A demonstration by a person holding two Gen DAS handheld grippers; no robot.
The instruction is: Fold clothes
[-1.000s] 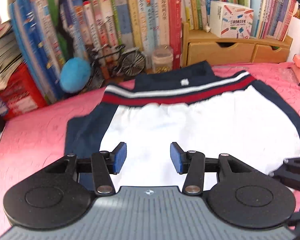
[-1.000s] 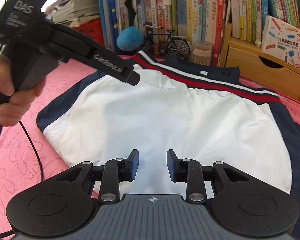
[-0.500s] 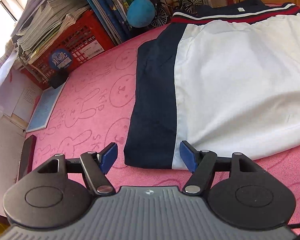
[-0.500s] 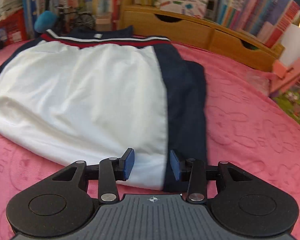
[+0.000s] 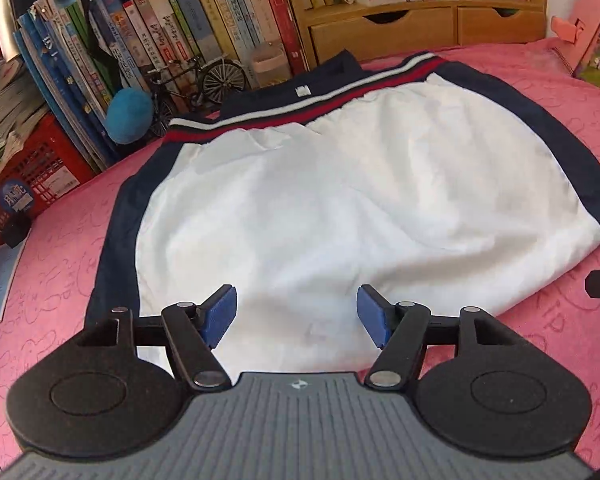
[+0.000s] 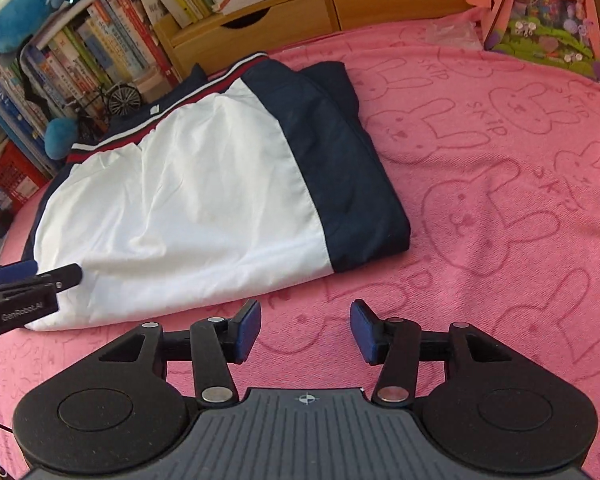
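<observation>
1. Red plastic lattice crate [image 5: 40, 160], stuffed with papers, stands at the far left edge of the bed, with a row of upright paperback books [image 5: 172, 36] beside it; they line the back like a wall and are only background here.
2. Blue fuzzy plush ball [image 5: 129, 115] and a small black wire model bicycle [image 5: 198, 80] sit just beyond the garment's collar end, near it but apart.
3. Smooth, thin white jacket with navy side panels and a red-and-white ribbed band [image 5: 340, 208] lies flat on the pink terry blanket printed with rabbit outlines [image 6: 500, 184], collar end toward the books. Its sleeves appear already tucked under, leaving a neat rectangle, so I judge the fold partly done.
4. Black left gripper with blue ribbed pads [image 5: 296, 316] hangs over the jacket's near white hem. Its jaws stand wide, having opened in the past second, with white cloth below the gap but nothing pinched. That placement suits taking the hem for a fold toward the collar.
5. Black right gripper with matching blue pads [image 6: 305, 328] hovers over bare blanket, just off the jacket's near right corner. Its jaws have just been opening and are moderately wide, with only blanket between them.
6. Light wooden two-drawer desk organiser [image 6: 300, 12] and a pink cardboard playhouse [image 6: 548, 16] close the right side, well apart from the jacket.
</observation>
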